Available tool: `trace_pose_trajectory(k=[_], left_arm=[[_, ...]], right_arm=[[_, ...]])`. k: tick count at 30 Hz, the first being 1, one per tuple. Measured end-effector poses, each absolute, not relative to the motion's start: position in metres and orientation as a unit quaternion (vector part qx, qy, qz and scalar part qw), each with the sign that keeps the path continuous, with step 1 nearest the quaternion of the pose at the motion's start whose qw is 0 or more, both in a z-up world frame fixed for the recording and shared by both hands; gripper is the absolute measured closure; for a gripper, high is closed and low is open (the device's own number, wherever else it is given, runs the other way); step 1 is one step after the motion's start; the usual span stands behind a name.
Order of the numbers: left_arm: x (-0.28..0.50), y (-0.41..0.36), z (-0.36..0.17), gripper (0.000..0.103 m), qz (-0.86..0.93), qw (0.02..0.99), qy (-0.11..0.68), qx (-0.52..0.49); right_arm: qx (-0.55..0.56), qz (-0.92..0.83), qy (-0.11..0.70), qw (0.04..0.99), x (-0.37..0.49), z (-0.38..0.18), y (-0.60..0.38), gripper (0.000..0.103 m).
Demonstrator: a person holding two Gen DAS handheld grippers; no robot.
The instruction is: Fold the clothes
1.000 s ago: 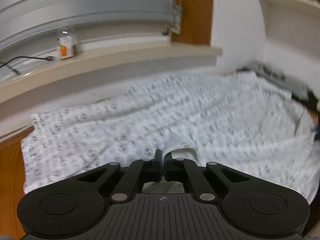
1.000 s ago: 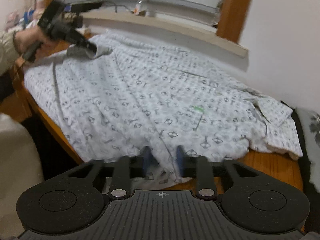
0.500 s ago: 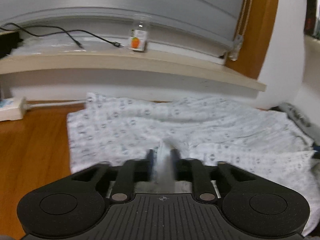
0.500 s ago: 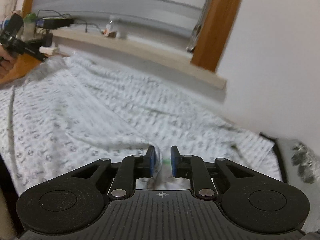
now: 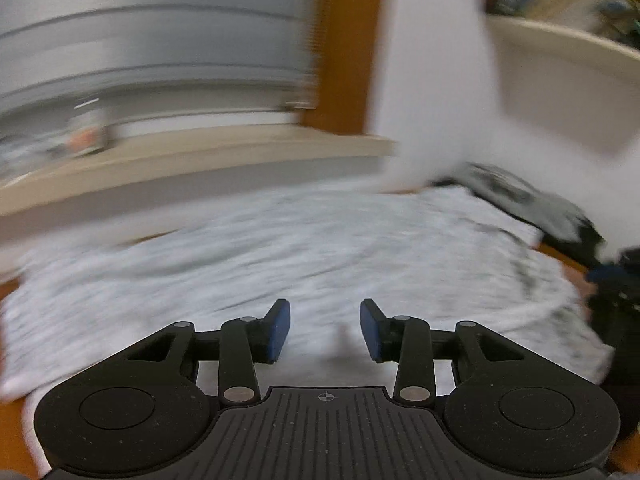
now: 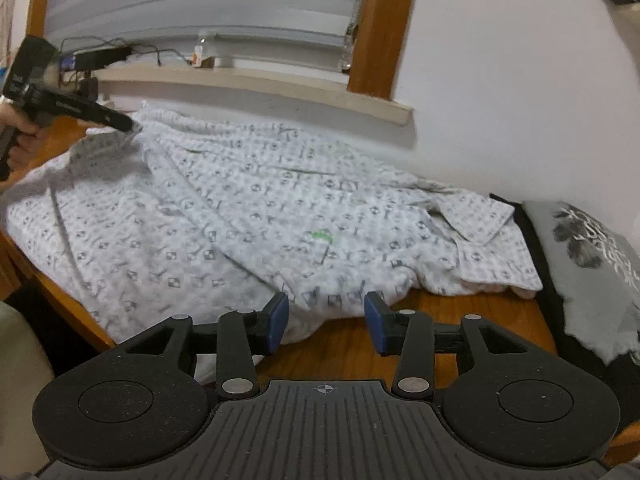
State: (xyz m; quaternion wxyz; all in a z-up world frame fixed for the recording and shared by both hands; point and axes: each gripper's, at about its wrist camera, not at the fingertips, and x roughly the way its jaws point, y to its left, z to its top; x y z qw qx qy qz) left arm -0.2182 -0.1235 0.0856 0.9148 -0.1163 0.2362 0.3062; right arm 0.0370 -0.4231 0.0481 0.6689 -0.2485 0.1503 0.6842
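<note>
Left wrist view: the left hand-held gripper [image 5: 325, 330], shut on cloth a second ago, is opening with nothing between its pads; the shirt [image 5: 320, 248] lies released on the bench [image 5: 12, 436].

Right wrist view: the right hand-held gripper [image 6: 326, 322] is likewise opening, empty, at the shirt's near hem; this fold looks done.

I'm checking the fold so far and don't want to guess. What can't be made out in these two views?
- Patterned shirt, left wrist view: motion blur smears print and creases.
- Small bottle on the sill, right wrist view: too small to read its label.
- Grey printed garment, right wrist view: cut off by the right edge.
- Shirt's near hem, both views: hidden behind the left gripper and right gripper, whose jaws are opening, nothing pinched.
</note>
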Motion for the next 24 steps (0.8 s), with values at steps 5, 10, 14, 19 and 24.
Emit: trace_pose_trajectory(k=[5,10,14,19,24], left_arm=[[-0.127,-0.169,0.084,0.064,0.206,0.941,0.266,-0.032],[-0.059,-0.219,0.079,0.079,0.107,0.949,0.295,0.036],[-0.028,-0.244,0.072,0.080,0.066,0.943,0.319,0.068],[-0.017,-0.257,0.066,0.075,0.038,0.933,0.346,0.093],[-0.008,-0.259,0.058,0.070,0.023,0.921,0.370,0.117]], right_arm=[[-0.200,0.680,0.196,0.677,0.036,0.035,-0.430,0.060],[-0.156,0.677,0.221,0.684,0.034,0.017,-0.429,0.060],[-0.112,0.670,0.236,0.695,0.039,0.009,-0.428,0.060],[-0.102,0.665,0.233,0.702,0.039,0.004,-0.429,0.060],[-0.103,0.663,0.223,0.707,0.034,0.001,-0.430,0.063]])
